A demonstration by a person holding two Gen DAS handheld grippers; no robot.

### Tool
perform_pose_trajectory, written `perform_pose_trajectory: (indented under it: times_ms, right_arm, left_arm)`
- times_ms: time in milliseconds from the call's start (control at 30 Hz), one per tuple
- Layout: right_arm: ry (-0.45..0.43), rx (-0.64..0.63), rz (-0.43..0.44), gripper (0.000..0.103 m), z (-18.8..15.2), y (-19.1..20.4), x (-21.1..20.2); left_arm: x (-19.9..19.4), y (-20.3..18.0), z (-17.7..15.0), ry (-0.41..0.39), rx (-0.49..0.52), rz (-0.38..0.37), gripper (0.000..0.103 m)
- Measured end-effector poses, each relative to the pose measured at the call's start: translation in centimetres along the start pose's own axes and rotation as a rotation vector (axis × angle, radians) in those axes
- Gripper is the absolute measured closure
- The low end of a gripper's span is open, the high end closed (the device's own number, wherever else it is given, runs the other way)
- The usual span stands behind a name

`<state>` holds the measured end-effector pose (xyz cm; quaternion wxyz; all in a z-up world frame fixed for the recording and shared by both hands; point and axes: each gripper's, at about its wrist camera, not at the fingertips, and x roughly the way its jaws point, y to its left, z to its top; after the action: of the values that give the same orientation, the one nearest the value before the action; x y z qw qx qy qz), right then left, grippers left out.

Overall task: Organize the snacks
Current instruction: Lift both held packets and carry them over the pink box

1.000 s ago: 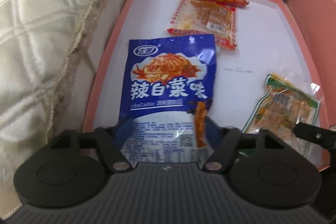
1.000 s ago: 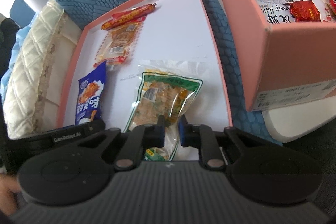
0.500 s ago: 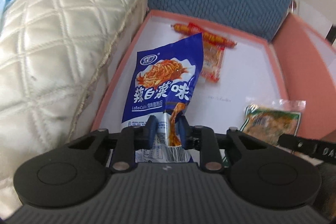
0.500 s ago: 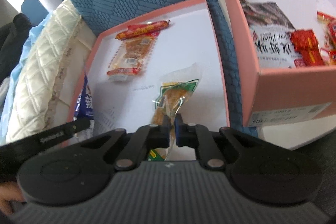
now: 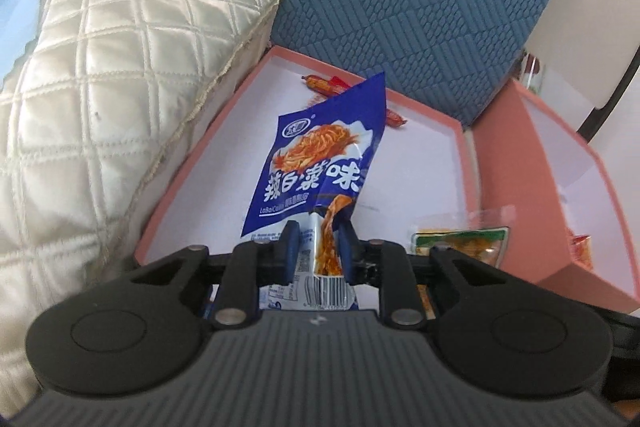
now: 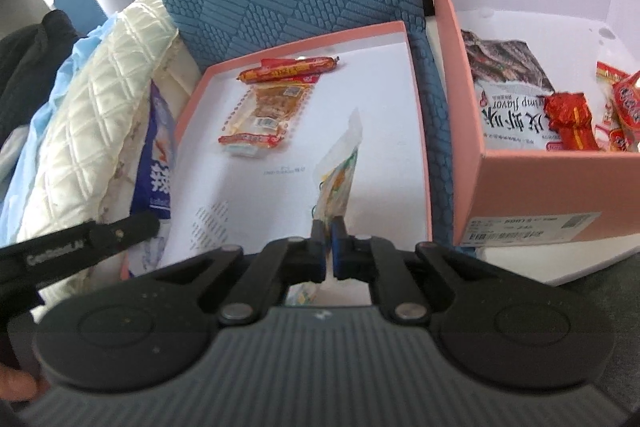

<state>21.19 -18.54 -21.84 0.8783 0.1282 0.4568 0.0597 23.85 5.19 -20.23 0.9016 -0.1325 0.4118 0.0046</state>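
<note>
Left wrist: fingers (image 5: 289, 247) clamp blue bag (image 5: 320, 163); rt fingers (image 6: 318, 247) pinch clear pouch (image 6: 338, 171).

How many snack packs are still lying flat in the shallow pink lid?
2: the red sausage stick at the far edge of the lid, and the clear orange-trimmed pack just in front of it. None appear hidden.

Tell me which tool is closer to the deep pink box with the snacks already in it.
Right. The right tool, shut on the clear green pouch, is beside the deep pink box. The left tool, gripping the blue bag, is farther, toward the quilted cushion.
</note>
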Motion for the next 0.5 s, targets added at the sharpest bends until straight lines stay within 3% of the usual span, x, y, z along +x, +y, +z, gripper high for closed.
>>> perform_pose_trajectory:
  times_ms: [500]
  right_arm:
    - [-0.057,-0.057,-0.007,0.1,2.9,0.7,-4.4]
  left_arm:
    - [-4.2,-2.6,1.6,-0.043,-0.044,-0.063,0.08]
